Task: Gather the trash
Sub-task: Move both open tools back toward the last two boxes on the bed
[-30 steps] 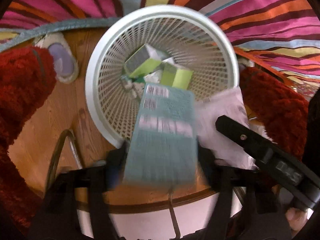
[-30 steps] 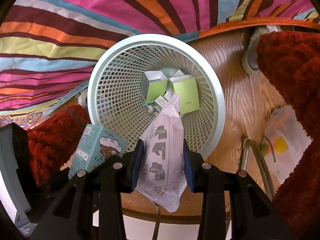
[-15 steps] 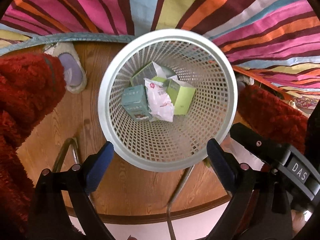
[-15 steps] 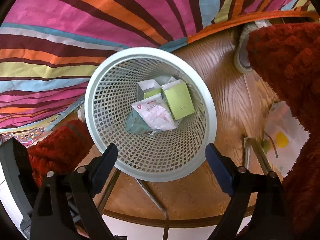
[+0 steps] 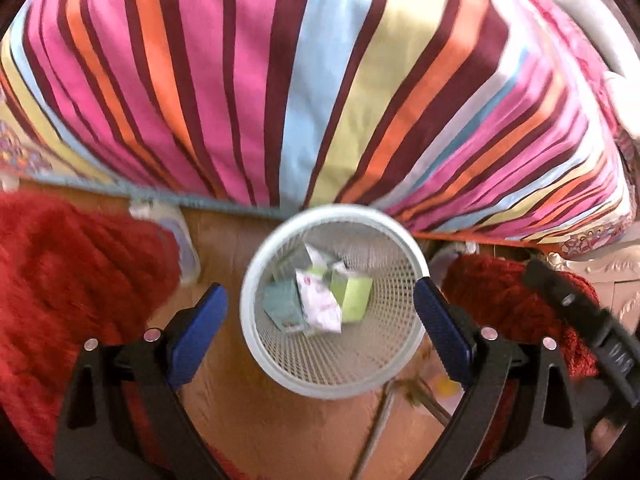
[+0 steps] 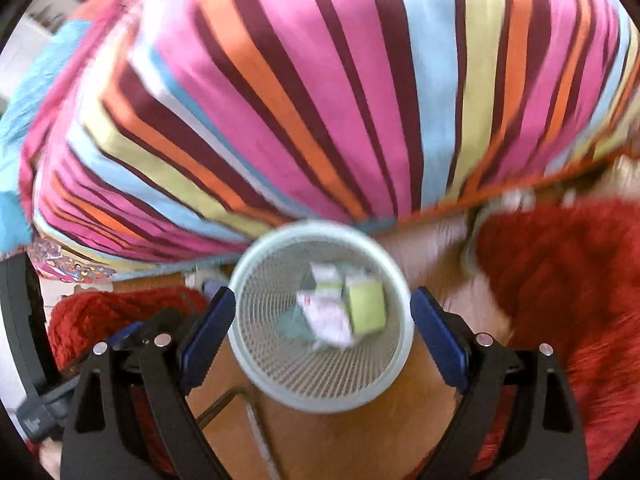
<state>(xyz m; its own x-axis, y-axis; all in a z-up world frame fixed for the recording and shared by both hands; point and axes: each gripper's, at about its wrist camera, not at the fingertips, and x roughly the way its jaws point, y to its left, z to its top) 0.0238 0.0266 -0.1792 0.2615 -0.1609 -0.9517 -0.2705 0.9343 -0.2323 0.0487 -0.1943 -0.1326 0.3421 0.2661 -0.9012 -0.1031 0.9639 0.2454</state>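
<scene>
The jaws of both grippers are held wide apart and nothing is gripped between them. The left gripper [image 5: 320, 308] and the right gripper [image 6: 322, 312] are seen above a white mesh wastebasket [image 5: 256, 344], which is framed between the blue pads [image 5: 196, 332] in each wrist view. Inside the wastebasket, a teal box [image 5: 282, 308], a crumpled white wrapper [image 5: 318, 306] and a green box [image 5: 354, 296] are seen lying together at the bottom, touching one another. The wastebasket is stood on a wooden floor [image 5: 280, 432], just beside a bed covered by a striped bedspread [image 5: 320, 80]. A shaggy red rug [image 5: 72, 272] is seen on either side of it. Both views are blurred.
</scene>
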